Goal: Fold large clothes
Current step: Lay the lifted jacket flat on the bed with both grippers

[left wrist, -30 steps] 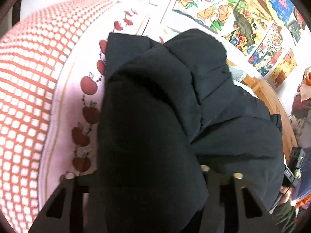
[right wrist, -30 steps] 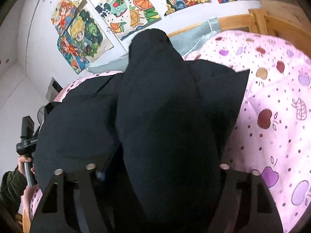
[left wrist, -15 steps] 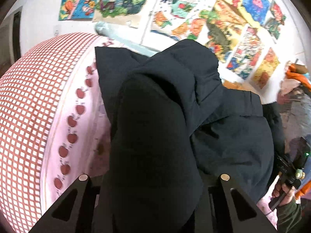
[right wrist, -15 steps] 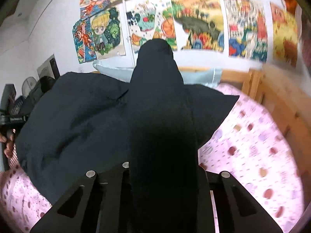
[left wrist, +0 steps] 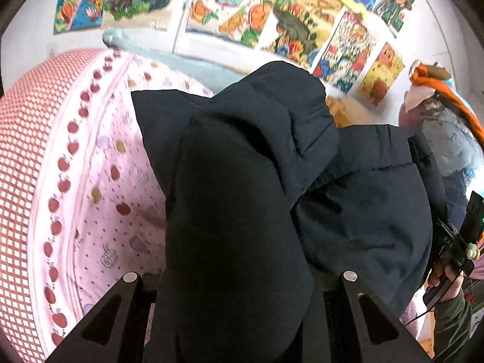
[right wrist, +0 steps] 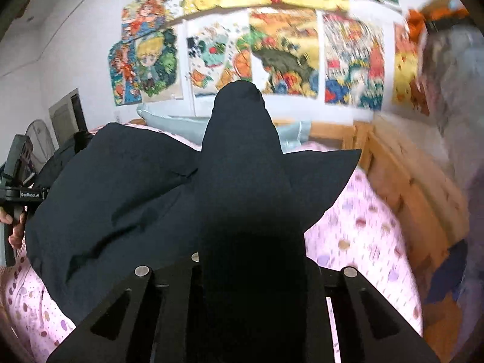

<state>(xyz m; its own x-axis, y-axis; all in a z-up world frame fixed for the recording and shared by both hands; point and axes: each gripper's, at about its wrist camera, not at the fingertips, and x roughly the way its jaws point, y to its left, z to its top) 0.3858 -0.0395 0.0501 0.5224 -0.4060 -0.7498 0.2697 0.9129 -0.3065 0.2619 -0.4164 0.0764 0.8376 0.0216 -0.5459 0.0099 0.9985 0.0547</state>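
Both grippers, left (left wrist: 239, 284) and right (right wrist: 245, 272), gripped the dark jacket (left wrist: 348, 199) above the bed (left wrist: 99, 211), mid-fold; next, lowering evenly.

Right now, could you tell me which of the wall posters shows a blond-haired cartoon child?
The poster at the left end of the row in the right wrist view: blond child among green foliage; the others show fruit and busy scenes.

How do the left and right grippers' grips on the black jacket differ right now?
The left gripper holds a thick, puffy fold of the black jacket, bulging wide between its fingers; the right gripper holds a narrower, smoother fold rising to a point. Red-checked bedding lies beside the left; a wooden bed frame beside the right. Both are shut on fabric.
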